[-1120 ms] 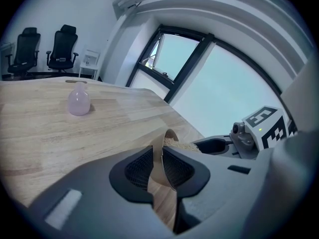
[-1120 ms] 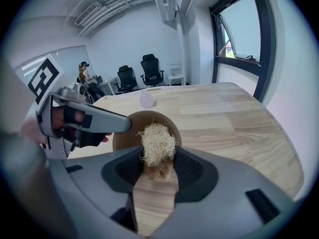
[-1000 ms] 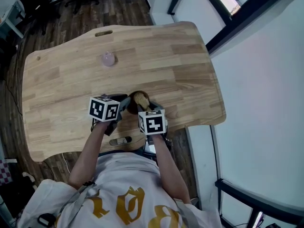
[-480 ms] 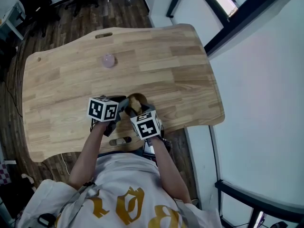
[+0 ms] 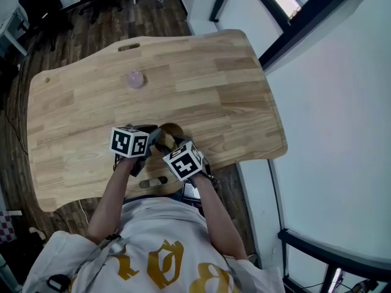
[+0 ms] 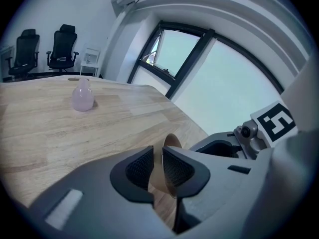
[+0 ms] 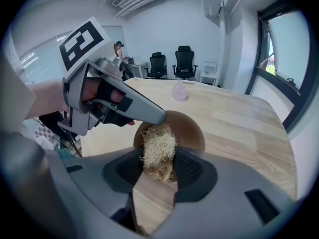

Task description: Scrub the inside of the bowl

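Two grippers, one job each. Your right gripper (image 7: 158,167) is clamped on a wad of pale fibrous scrubber (image 7: 158,148), jaws pressed into its sides so the tuft pokes out ahead and reaches into the brown bowl (image 7: 189,128) — that's your working end. Your left gripper (image 6: 160,159) has its jaws nipped on the bowl's rim, the thin wall between the pads, which tips the bowl up on edge so its hollow faces the scrubber. In the head view the pair meet low in the centre, near the front edge of the wooden table (image 5: 201,66). Toward the upper left, well apart, a small pink vase (image 5: 134,79) stands out of the way. Scrubbing looks under way to me — hold that rim pinch firm, or the bowl could twist.
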{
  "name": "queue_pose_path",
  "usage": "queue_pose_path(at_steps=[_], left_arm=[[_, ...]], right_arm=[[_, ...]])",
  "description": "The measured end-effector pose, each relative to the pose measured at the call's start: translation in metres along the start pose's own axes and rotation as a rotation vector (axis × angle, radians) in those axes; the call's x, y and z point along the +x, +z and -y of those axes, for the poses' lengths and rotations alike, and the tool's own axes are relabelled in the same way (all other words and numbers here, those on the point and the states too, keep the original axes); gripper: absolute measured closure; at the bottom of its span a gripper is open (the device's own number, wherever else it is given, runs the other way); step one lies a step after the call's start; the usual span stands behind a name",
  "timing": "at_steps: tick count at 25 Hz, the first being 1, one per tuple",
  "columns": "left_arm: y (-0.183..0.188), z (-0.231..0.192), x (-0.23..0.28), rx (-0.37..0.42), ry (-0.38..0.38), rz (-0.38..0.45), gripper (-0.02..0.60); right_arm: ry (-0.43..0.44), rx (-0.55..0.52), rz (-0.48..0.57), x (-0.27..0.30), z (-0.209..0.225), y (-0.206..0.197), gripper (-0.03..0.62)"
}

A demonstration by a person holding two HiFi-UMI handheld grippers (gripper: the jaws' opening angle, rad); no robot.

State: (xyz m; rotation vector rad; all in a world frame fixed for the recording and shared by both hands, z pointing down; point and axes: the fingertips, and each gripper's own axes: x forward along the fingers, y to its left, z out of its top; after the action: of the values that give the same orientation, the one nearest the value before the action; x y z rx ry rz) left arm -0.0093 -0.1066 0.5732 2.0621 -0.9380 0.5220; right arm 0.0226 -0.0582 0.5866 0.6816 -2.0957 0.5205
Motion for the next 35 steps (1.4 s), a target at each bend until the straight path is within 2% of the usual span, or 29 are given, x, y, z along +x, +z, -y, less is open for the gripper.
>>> queue_pose_path(at_steps=[6,11,14,21,27,35], left_arm=[[-0.006,-0.004,0.001,0.028,0.023,-0.032,0.529],[-0.007,-0.002,0.003,0.141,0.058,-0.085,0.529],[-0.009,-0.001,0.005,0.141,0.054,-0.092,0.529],[-0.008,-0.003,0.007,0.149,0.055,-0.102,0.529],[-0.010,0.000,0.013,0.164,0.049,-0.115,0.529],[-0.007,0.003,0.013,0.183,0.058,-0.121,0.529]], right_arm=[[0.065,-0.055,-0.091,0.006,-0.008,-0.006,0.422],[0.136,-0.116,-0.212,0.009,-0.013,-0.014,0.422],[0.142,-0.121,-0.269,0.010,-0.009,-0.022,0.422],[0.095,-0.074,-0.354,0.014,0.006,-0.030,0.422],[0.062,-0.011,-0.359,0.015,0.016,-0.033,0.422],[-0.007,0.051,-0.297,0.012,0.032,-0.025,0.422]])
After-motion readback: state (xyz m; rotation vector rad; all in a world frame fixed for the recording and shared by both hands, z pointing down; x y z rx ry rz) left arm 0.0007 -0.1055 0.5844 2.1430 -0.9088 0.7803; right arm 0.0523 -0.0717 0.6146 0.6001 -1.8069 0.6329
